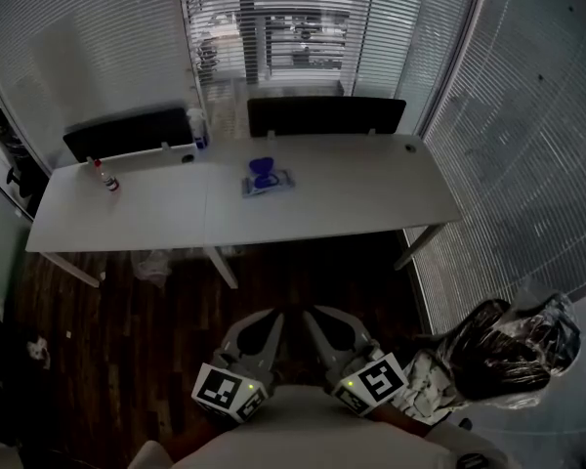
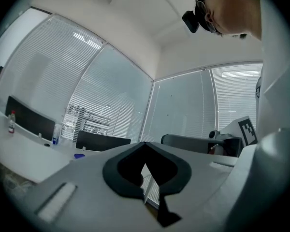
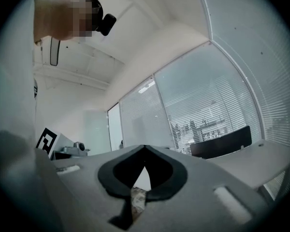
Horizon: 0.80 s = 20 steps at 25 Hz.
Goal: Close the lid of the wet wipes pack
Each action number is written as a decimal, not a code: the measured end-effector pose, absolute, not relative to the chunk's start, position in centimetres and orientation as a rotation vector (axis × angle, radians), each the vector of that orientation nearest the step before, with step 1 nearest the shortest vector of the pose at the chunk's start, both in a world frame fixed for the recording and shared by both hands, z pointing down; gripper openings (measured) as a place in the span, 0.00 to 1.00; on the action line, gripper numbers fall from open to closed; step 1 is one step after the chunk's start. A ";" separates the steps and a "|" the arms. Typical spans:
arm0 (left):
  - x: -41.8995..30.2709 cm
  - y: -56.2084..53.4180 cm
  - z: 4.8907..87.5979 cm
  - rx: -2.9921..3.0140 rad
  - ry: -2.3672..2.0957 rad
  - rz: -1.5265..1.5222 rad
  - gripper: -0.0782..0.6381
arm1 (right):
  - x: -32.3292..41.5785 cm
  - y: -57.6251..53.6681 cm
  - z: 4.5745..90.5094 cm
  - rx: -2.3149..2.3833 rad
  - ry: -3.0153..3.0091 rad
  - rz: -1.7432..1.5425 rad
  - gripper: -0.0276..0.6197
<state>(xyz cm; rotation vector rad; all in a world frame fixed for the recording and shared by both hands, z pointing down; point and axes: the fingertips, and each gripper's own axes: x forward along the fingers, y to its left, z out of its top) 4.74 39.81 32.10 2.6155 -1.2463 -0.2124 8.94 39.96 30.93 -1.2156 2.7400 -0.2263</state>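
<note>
**An office room walled in glass and blinds**

A long white tabletop (image 1: 342,198), two slabs joined end to end on slanted white legs (image 1: 418,245), stands on a dark wood plank floor (image 1: 127,340). Two low black rectangular panels stand along the tabletop's far edge, one (image 1: 127,133) toward the far left corner and one (image 1: 326,116) right of the middle. Tall glass partition walls hung with white horizontal slatted blinds (image 1: 78,47) close the room beyond the tabletop and on the right. Both gripper views show the same blind-covered glass under a plain white ceiling (image 2: 135,13).
</note>
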 end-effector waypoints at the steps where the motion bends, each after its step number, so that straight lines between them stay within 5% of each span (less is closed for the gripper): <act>1: 4.9 39.9 32.0 2.619 -1.243 -0.213 0.11 | 9.1 40.1 30.9 -1.213 2.737 -0.225 0.04; 20: 11.4 40.9 33.1 2.601 -1.194 -0.165 0.11 | 15.2 41.4 31.2 -1.219 2.698 -0.235 0.04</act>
